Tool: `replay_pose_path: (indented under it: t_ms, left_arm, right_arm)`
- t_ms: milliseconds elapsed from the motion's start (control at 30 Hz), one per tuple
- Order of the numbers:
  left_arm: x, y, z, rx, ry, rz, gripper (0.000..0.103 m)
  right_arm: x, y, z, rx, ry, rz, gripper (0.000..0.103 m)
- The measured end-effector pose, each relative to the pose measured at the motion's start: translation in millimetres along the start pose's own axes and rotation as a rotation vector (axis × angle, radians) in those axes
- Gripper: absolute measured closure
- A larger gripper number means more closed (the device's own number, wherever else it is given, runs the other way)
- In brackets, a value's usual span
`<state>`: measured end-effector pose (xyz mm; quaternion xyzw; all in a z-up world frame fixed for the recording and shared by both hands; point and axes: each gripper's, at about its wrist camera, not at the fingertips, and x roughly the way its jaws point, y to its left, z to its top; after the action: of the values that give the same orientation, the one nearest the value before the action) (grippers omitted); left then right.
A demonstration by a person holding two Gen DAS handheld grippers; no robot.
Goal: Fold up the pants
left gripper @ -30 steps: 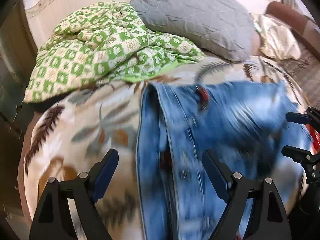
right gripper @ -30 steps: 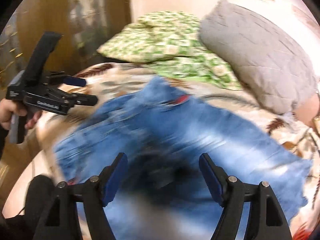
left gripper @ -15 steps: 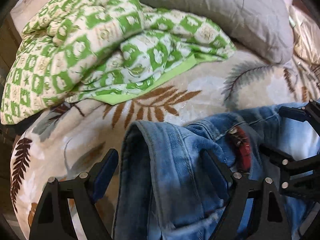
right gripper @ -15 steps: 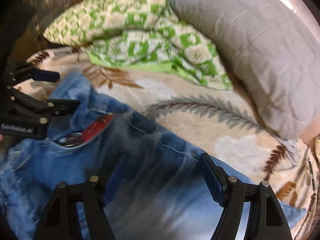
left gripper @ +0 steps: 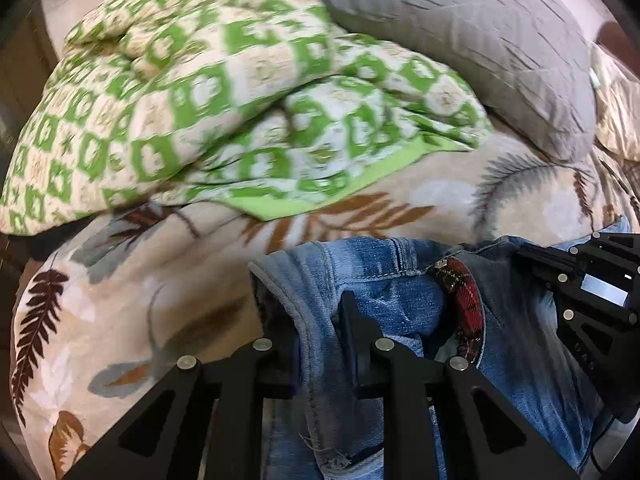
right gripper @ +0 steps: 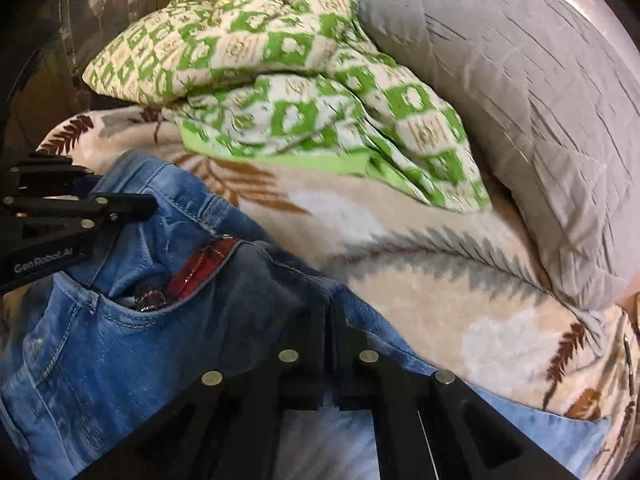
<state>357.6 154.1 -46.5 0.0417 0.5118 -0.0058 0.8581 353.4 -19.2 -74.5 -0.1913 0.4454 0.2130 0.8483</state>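
Both claws were clamped on the jeans (left gripper: 400, 296) lying on the bed (left gripper: 160, 300): left claw (left gripper: 320, 320) pinched the folded waistband edge, right claw (right gripper: 330, 332) bit the denim nearby. Red plaid lining (right gripper: 204, 268) showed inside the pocket. Green quilt (left gripper: 200, 100) and grey pillow (right gripper: 520, 100) crowded beyond.

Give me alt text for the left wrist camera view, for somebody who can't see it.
The left gripper is shut on a bunched edge of blue jeans lying on a leaf-patterned blanket; red plaid lining shows at the jeans' opening. The right gripper reaches onto the denim from the right. Behind are a green-and-cream checked quilt and a gray pillow.
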Motion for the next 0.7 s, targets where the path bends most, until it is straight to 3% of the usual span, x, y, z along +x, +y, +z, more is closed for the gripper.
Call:
replay_pose_path:
  t_ms: [133,200,267,300,333,367,400,433,467,533,700]
  left_arm:
    - [15.4,2.7,-5.8,-0.005,0.027,0.018,0.083]
    - [17.1,-2.5,-8.0,0.006,0.009,0.033,0.075]
    - [10.3,-5.1,-10.0,0.005,-0.004,0.061,0.046]
    - [5.6,-5.6,-10.7,0.001,-0.014,0.078,0.022]
    - [-4.4,-4.9,-12.1,-0.007,-0.041,0.093,0.016]
    - [-15.4,-2.7,-12.6,-0.013,-0.075,0.084,0.016]
    - [-27.6,-3.5,-13.3,-0.014,-0.104,0.063,0.016]
    - [-42.2,-7.1,-14.2,-0.009,-0.123,0.048,0.016]
    - [-52.4,-11.3,-14.7,0.000,-0.130,0.051,0.016]
    - [-71.2,-26.9,-14.9,0.031,-0.158,0.044,0.016]
    - [-108.5,-94.0,-21.5,0.166,-0.174,-0.054,0.016]
  right_arm:
    - [16.7,15.3,9.4,-0.035,0.028,-0.028,0.101]
    - [20.2,13.4,8.0,-0.020,0.034,-0.022,0.100]
    - [13.1,6.0,5.3,0.017,0.028,-0.004,0.097]
    - [9.0,2.0,4.6,0.028,0.031,0.000,0.096]
    - [-0.5,-4.0,2.4,0.044,0.027,-0.007,0.092]
    - [-5.9,-9.3,1.5,0.057,0.020,-0.008,0.085]
    - [-17.8,-17.4,-1.8,0.080,0.010,-0.004,0.053]
    - [-27.1,-24.9,-4.9,0.101,0.001,-0.003,0.011]
    - [-43.7,-35.4,-11.3,0.135,-0.034,-0.008,0.004]
    - [-76.7,-55.1,-24.0,0.173,-0.103,-0.031,0.005]
    - [-150.2,-120.3,-76.0,0.277,-0.135,-0.072,0.005]
